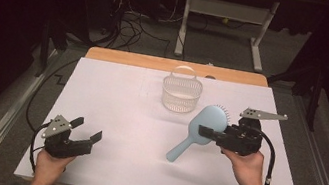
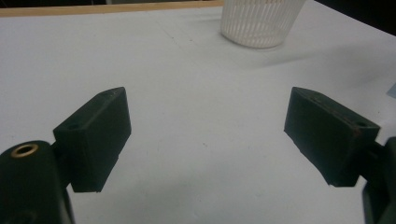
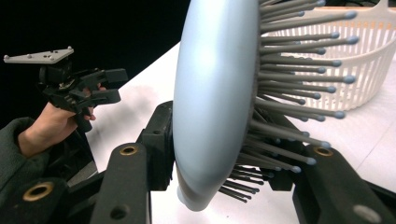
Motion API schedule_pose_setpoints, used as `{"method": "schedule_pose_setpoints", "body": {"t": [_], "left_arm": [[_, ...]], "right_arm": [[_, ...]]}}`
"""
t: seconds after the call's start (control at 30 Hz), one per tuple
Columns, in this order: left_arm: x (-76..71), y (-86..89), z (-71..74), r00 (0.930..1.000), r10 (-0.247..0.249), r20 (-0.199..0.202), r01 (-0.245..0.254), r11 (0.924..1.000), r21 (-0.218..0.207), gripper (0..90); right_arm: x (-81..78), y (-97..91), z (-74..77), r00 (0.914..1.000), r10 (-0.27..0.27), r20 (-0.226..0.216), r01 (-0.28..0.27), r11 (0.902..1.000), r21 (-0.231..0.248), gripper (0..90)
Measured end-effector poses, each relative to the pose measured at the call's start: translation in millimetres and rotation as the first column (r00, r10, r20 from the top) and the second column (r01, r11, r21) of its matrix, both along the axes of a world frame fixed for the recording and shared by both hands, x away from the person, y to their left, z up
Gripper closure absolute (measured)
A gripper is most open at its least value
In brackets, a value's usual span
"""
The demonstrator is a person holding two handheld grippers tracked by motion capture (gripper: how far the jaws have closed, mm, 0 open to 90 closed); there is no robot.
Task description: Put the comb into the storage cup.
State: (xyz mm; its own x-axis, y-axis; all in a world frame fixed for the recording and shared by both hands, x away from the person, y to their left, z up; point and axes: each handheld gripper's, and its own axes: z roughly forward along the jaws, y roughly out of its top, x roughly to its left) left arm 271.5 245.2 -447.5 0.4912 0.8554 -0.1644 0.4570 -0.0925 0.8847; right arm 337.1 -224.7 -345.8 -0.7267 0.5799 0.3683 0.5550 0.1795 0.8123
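- Right gripper (image 1: 206, 131) pinched the brush (image 1: 199, 131) by its head, one jaw on the smooth back, the other among the bristles.
- Brush was held above the table (image 1: 114, 109), handle slanting down toward the person, just beside the basket (image 1: 181, 94).
- Left gripper (image 1: 87, 128) hovered well apart near the table's front left, jaws spread with nothing between them.

A white sheet is covering the worktop (image 1: 118, 115), with a strip of bare wood showing along its far edge. A white slatted basket (image 1: 181, 94) is standing upright directly on the sheet, beyond the right gripper (image 1: 204, 131) and well ahead and to the right of the left gripper (image 1: 87, 128).
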Motion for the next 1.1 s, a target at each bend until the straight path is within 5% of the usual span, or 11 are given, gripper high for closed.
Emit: {"method": "schedule_pose_setpoints", "body": {"t": [1.1], "left_arm": [[0.9, -2.5, -1.6, 1.0000, 0.003, 0.005, -0.004, 0.9996, 0.028, 14.1]], "right_arm": [[23.8, 3.3, 36.1, 0.9989, -0.013, 0.046, 0.014, 0.9995, -0.027, 55.1]]}}
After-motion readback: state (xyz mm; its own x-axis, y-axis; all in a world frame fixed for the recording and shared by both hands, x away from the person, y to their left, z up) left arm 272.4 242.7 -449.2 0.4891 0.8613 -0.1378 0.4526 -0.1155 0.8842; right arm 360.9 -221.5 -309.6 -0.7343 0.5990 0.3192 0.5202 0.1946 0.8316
